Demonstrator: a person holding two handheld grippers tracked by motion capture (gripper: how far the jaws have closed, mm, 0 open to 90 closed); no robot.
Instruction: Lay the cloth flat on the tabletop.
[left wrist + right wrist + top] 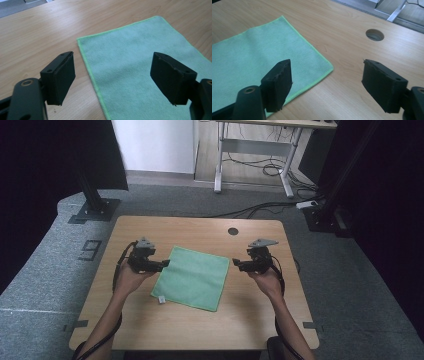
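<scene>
Basically, high view: green cloth [192, 277] flat mid-table [150, 330], left gripper [162, 265] and right gripper [237, 264] flanking its far corners. Left gripper view: jaws apart, straddling the cloth's edge, likely set for a pinch. Right gripper view: jaws apart, nothing held, same at its corner.

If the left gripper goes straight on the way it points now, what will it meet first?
Probably the green cloth: the open left gripper points at its near edge, one jaw over bare table, the other over cloth. How high it hangs above it is unclear.
</scene>
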